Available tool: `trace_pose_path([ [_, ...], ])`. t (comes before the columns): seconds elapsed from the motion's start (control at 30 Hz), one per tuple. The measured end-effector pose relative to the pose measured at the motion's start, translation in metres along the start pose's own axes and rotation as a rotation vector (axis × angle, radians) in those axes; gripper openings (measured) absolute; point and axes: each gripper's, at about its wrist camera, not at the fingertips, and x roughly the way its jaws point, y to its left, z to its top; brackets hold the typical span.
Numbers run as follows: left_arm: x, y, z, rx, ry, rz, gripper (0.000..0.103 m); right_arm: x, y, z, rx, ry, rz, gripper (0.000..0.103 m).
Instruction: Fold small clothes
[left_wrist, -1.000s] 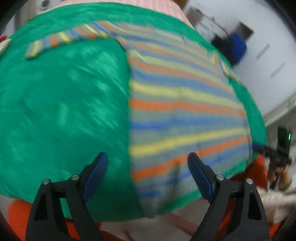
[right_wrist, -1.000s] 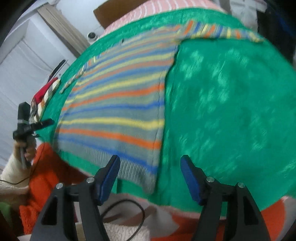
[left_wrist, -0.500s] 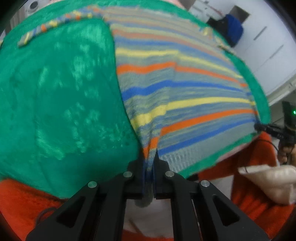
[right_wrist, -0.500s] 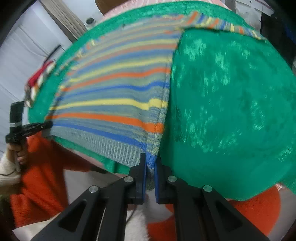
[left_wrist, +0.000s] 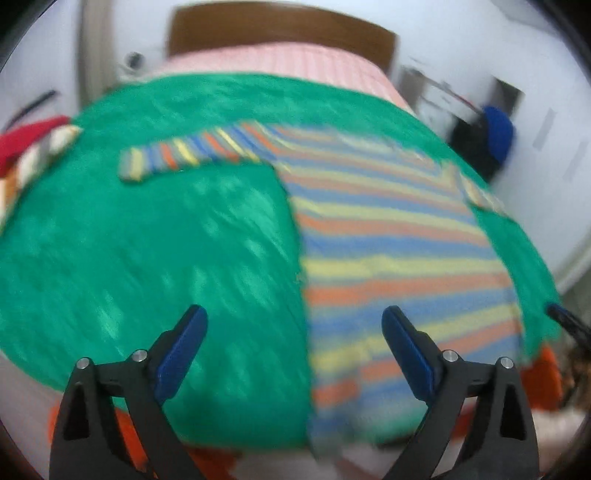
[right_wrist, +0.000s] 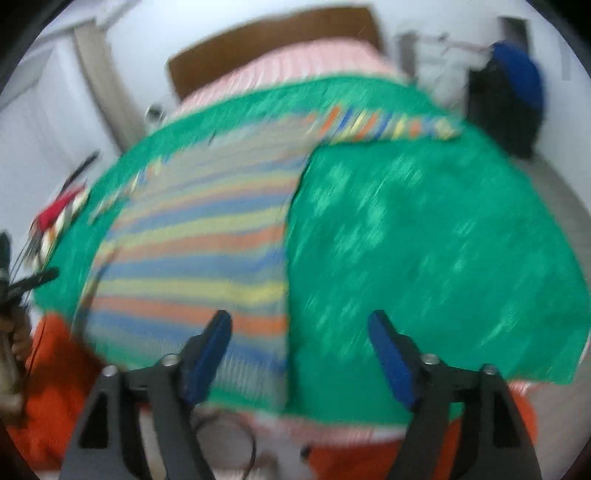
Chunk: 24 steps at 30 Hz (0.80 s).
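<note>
Bed (left_wrist: 280, 59) — pink striped cover, brown headboard behind; carries everything below.

Green cloth (left_wrist: 147, 251) — spread across the bed, its near edge hanging toward the cameras; the landmark for this list.

Striped sweater (left_wrist: 388, 251) — the task's garment, in blue, yellow and orange bands. It lies flat on the green cloth, body toward the cloth's near edge, one sleeve (left_wrist: 184, 155) stretched sideways along the cloth's far part. Both views are blurred.

Orange fabric (right_wrist: 51, 384) — below the green cloth's near edge.

Red and striped clothes (left_wrist: 33, 147) — at the side edge of the green cloth, apart from the sweater.

Left tool (left_wrist: 291, 347) — above the near part of the green cloth at the sweater's side edge; jaws opening, released, nothing between the blue pads.

Right tool (right_wrist: 299, 350) — above the sweater's opposite side edge near the cloth's near edge; jaws opening, released, empty.
</note>
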Motion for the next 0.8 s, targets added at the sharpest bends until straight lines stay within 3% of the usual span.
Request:
trace_pose_path([
  [0.1, 0.023, 0.014, 0.014, -0.034, -0.079, 0.128, 0.097, 0.018, 0.004, 0.016, 0.006, -0.104, -0.064, 0.078],
  [0.17, 0.046, 0.021, 0.015, -0.041, -0.077, 0.176, 0.097, 0.035, 0.007, 0.022, 0.014, -0.146, -0.092, 0.078],
  [0.3, 0.085, 0.035, -0.005, -0.045, 0.0, 0.192, 0.098, 0.068, 0.002, 0.022, 0.013, -0.161, -0.148, 0.078],
  [0.37, 0.084, 0.036, -0.016, -0.044, -0.06, 0.194, 0.102, 0.083, -0.004, 0.013, 0.038, -0.127, -0.16, 0.082],
  [0.5, 0.084, 0.035, -0.016, -0.055, -0.056, 0.199, 0.102, 0.091, 0.001, 0.004, -0.054, -0.146, -0.192, 0.096],
  [0.8, 0.087, 0.033, -0.017, -0.039, -0.05, 0.214, 0.103, 0.095, 0.0, -0.003, -0.048, -0.183, -0.188, 0.101],
])
